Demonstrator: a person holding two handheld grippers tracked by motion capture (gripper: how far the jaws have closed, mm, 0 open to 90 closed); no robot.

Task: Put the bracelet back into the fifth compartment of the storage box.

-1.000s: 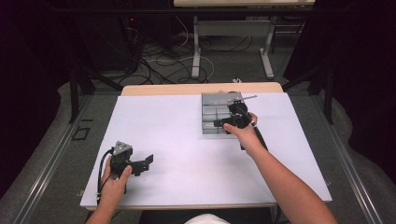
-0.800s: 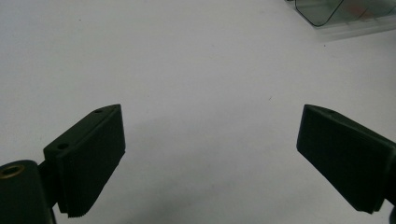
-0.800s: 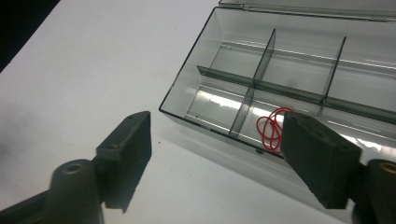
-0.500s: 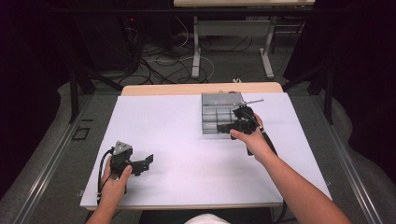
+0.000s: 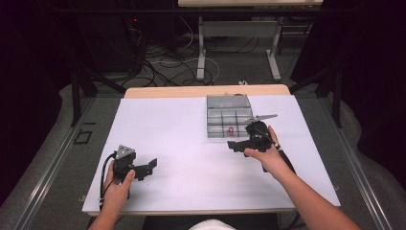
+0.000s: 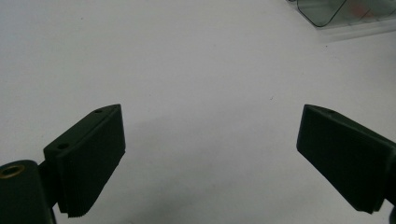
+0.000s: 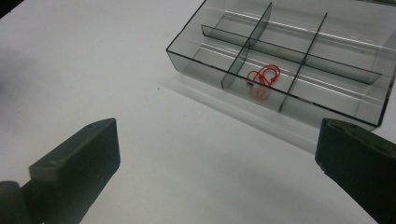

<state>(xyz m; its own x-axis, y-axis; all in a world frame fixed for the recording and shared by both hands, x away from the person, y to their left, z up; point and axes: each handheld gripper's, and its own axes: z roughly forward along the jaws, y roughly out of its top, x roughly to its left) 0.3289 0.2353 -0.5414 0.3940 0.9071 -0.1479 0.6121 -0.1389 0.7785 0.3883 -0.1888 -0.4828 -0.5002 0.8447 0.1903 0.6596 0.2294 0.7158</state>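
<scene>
High view: we log a white table [image 5: 191,143], a clear compartment box [image 5: 229,122] toward its far side, the right gripper [image 5: 238,145] just before it, and the left gripper [image 5: 149,167] well apart near the front edge.

Left gripper view: we note jaws wide apart over bare table, a box corner [image 6: 322,11] far off.

Right gripper view: we record jaws apart, empty; red clips [image 7: 263,77] lie in the near middle compartment, nothing between.

Lab or workshop, white-topped table [image 5: 191,143], tangled cables [image 5: 158,57] on grey floor [image 5: 230,72], metal bench legs [image 5: 201,52]
</scene>
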